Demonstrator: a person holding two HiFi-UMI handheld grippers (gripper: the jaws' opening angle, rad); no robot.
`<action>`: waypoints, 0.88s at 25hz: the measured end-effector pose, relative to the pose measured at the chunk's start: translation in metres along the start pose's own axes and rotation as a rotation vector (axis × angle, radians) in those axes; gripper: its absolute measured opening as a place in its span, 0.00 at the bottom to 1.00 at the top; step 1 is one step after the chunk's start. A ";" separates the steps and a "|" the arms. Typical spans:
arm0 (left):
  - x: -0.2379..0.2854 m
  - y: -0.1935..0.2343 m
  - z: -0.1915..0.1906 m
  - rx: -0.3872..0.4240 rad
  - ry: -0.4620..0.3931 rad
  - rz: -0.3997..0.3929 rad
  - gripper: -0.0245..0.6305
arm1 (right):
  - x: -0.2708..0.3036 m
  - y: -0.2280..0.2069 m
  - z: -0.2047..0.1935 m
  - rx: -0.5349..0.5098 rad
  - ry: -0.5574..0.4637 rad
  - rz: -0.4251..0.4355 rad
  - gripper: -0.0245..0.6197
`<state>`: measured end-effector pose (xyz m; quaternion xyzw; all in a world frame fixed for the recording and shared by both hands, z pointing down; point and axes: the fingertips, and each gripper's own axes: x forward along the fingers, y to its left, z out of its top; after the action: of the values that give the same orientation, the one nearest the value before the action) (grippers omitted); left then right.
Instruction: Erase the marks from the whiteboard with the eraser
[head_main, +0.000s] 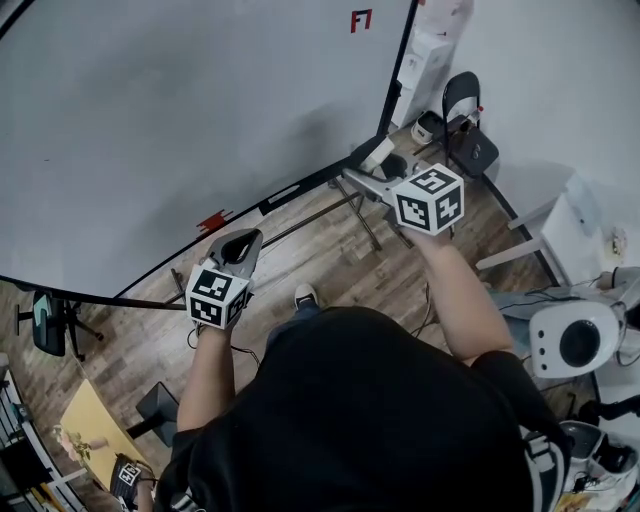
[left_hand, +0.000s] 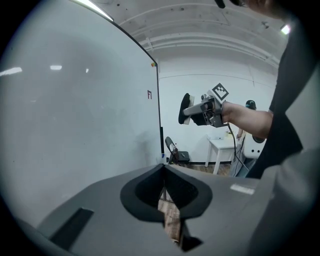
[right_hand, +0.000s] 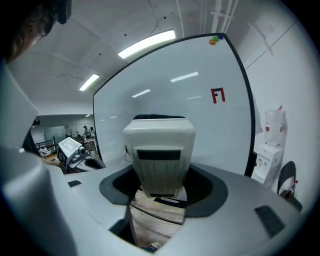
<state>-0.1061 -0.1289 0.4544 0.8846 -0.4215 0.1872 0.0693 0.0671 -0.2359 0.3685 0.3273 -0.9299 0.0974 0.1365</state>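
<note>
The big whiteboard (head_main: 170, 120) carries one small red mark (head_main: 361, 20) near its upper right corner; the red mark (right_hand: 218, 95) also shows in the right gripper view, and faintly as a red mark (left_hand: 149, 94) in the left gripper view. My right gripper (head_main: 372, 168) is shut on a white eraser (right_hand: 159, 150) with dark felt on its far face, held a short way off the board's lower right part. My left gripper (head_main: 238, 250) hangs lower left, near the board's bottom edge, shut on nothing. From the left gripper view the eraser (left_hand: 184, 108) is seen side on.
A small red item (head_main: 213, 222) lies on the board's tray. The board's metal stand (head_main: 345, 210) stands on the wooden floor. To the right are a black chair (head_main: 465, 120), a white side table (head_main: 560, 230), a white water dispenser (head_main: 425, 50) and a white device (head_main: 570, 340).
</note>
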 end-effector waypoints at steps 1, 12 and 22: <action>-0.002 -0.003 0.001 -0.002 -0.003 -0.002 0.06 | -0.005 0.003 0.000 0.000 -0.004 -0.002 0.42; -0.010 -0.023 0.001 0.011 -0.010 -0.003 0.06 | -0.045 0.014 -0.018 0.020 -0.027 -0.025 0.42; -0.014 -0.035 0.004 0.005 -0.012 0.011 0.06 | -0.063 0.017 -0.030 0.034 -0.038 -0.024 0.42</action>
<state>-0.0861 -0.0979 0.4460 0.8834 -0.4265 0.1833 0.0636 0.1088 -0.1783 0.3751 0.3423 -0.9266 0.1052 0.1144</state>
